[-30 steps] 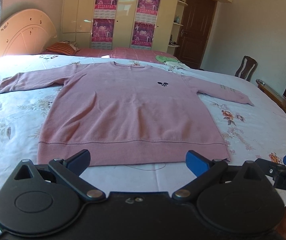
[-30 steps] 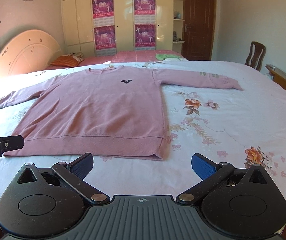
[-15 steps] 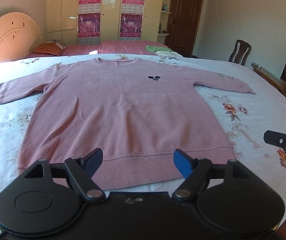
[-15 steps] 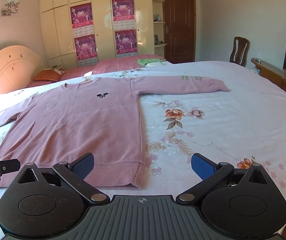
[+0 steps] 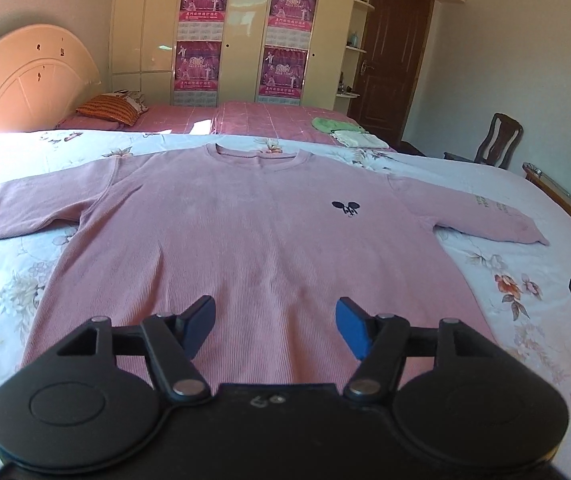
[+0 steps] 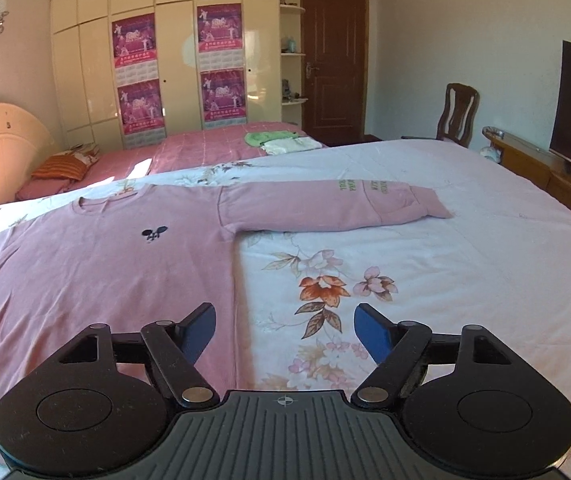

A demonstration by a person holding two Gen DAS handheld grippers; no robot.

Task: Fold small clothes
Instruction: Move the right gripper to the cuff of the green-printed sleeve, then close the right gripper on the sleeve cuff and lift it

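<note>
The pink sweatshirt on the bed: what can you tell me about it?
The sweatshirt is dusty pink ribbed knit with a round collar, a small dark embroidered emblem on the chest and greenish lettering on one sleeve. It lies flat, front up and unfolded, both sleeves spread outward, on the floral bedsheet. Both grippers are open and hold none of it.

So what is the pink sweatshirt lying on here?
The pink sweatshirt lies flat, front up, on a white floral bedspread, which shows on both sides of it. Whatever is directly beneath the fabric is covered. Both grippers are open and hold nothing.
</note>
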